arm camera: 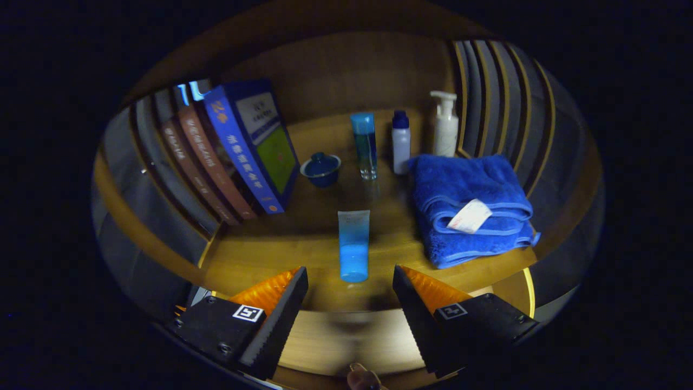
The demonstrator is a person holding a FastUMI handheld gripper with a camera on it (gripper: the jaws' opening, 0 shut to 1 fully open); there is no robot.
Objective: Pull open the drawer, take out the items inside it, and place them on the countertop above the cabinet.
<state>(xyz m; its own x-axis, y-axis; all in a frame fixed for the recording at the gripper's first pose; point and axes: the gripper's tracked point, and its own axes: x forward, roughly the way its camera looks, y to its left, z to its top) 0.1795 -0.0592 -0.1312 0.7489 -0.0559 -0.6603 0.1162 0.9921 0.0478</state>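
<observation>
While the gripper (350, 281) hangs spread wide above the front edge of the countertop (260, 254), pinching nothing, we judge the step in hand to be either a release just made or a turn back down toward the drawer (346, 338); a blue tube (354, 245) stands cap-down on the wood just ahead of the fingers and centred on the gap between them, apart from both; below the countertop's lip a paler panel, which we take for the drawer's front, shows between the fingers, with a small knob (361, 376) at its lower middle; we cannot tell whether the drawer is open or what lies inside it; beyond the tube stand a lidded blue cup (321, 168), a tall clear-blue bottle (364, 144), a white bottle with a blue cap (400, 142) and a white pump bottle (445, 124), with leaning books (238, 151) on one side and a folded blue towel (470, 208) on the other; to do this well we should draw straight back so neither finger brushes the narrow-footed tube, which looks easy to topple, then drop to the knob with the fingers level and centred on it.
</observation>
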